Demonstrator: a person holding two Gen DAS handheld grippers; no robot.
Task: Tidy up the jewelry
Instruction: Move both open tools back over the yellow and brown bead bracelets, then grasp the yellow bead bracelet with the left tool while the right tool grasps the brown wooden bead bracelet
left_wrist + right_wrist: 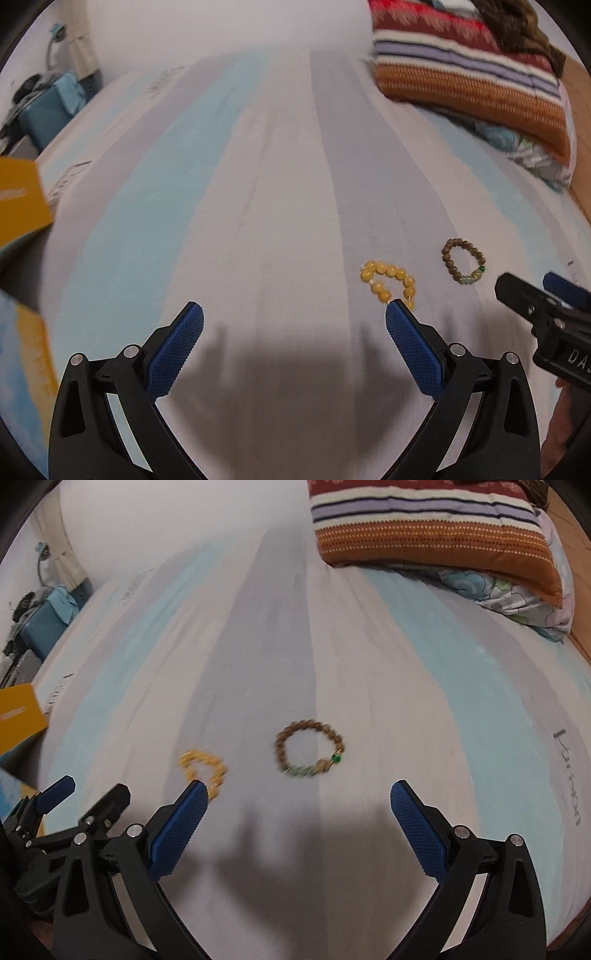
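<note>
A yellow bead bracelet (389, 282) lies on the striped bedsheet (258, 184), just beyond my left gripper's right fingertip. A brown bead bracelet (463, 266) with a green bead lies to its right. My left gripper (293, 314) is open and empty above the sheet. My right gripper (297, 792) is open and empty, with the brown bracelet (308, 751) just ahead between its fingers and the yellow bracelet (203, 770) by its left fingertip. The right gripper shows at the left wrist view's right edge (532, 295); the left gripper shows at the lower left in the right wrist view (85, 794).
A striped pillow (469, 70) and floral bedding (498, 590) lie at the far right of the bed. A yellow box (18, 199) sits at the left edge. Blue items and clutter (48, 107) stand beyond the bed's left side.
</note>
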